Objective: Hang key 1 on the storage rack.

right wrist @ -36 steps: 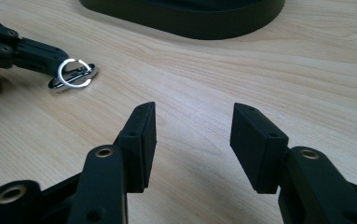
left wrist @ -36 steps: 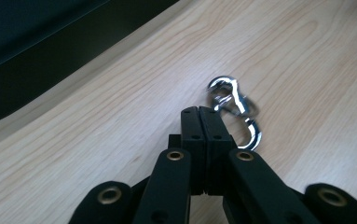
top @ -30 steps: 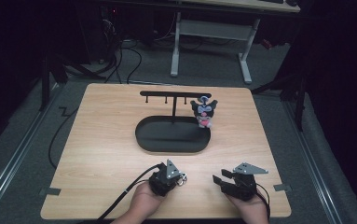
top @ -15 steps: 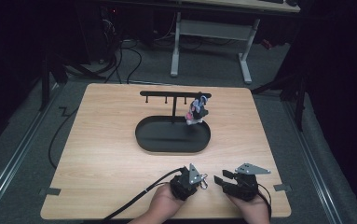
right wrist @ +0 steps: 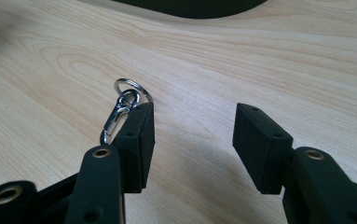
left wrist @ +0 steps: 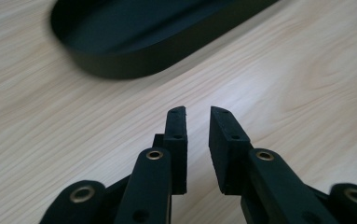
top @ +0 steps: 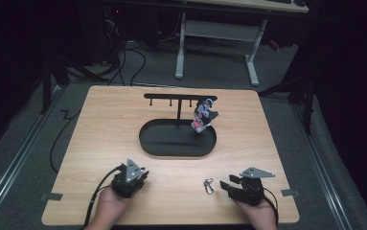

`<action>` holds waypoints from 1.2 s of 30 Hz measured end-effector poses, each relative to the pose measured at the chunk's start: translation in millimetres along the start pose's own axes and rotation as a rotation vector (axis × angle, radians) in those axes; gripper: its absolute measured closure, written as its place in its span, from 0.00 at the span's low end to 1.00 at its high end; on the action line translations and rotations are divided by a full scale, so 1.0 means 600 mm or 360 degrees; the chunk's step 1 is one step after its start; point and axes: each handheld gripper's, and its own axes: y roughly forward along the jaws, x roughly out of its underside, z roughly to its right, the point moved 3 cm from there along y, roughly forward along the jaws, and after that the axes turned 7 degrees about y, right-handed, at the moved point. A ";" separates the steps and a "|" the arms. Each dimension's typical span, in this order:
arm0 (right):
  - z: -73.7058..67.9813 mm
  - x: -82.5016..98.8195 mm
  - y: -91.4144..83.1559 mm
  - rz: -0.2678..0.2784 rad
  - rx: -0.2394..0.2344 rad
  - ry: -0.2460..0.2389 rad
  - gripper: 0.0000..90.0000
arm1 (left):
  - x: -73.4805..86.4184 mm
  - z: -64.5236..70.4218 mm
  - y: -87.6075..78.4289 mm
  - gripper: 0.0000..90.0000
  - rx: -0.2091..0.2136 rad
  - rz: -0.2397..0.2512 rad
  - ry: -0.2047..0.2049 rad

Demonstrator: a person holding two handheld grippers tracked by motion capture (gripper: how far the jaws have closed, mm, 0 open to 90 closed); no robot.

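Note:
A small silver key ring with a clasp [top: 209, 185] lies on the wooden table near the front, between my two grippers. In the right gripper view the clasp [right wrist: 122, 109] lies just outside the left jaw of my right gripper [right wrist: 195, 109], which stands open with bare wood between its jaws. My left gripper [top: 135, 176] sits at the front left; its jaws have just been opening. In its own view the left gripper [left wrist: 198, 112] shows a narrow gap with nothing in it. A small colourful toy figure [top: 202, 115] hangs from the black rack [top: 180, 96].
A black oval tray [top: 145, 139] sits mid-table under the rack, and its rim [left wrist: 120, 70] lies ahead of my left gripper. Bare wood stretches to the left and right of it. Cables and a desk frame stand beyond the table's far edge.
My left gripper moved right, close to the right gripper, then drew back left. The silver clasp now lies on the table where it had been. The hanging toy has swung.

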 end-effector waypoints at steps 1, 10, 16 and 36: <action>0.002 0.000 0.001 0.0003 0.0009 -0.0004 0.54 | 0.019 -0.023 -0.012 0.85 -0.0031 -0.0009 -0.0044; 0.012 0.001 0.003 -0.0009 0.0070 0.0032 0.54 | 0.066 -0.057 -0.034 0.75 -0.0048 0.0031 -0.0213; 0.017 0.004 0.005 -0.0025 0.0089 0.0015 0.54 | 0.071 -0.059 -0.037 0.56 -0.0048 0.0081 -0.0222; 0.007 -0.004 0.014 -0.0092 0.0220 -0.0024 0.52 | 0.065 -0.063 -0.038 0.49 0.0034 0.0149 -0.0180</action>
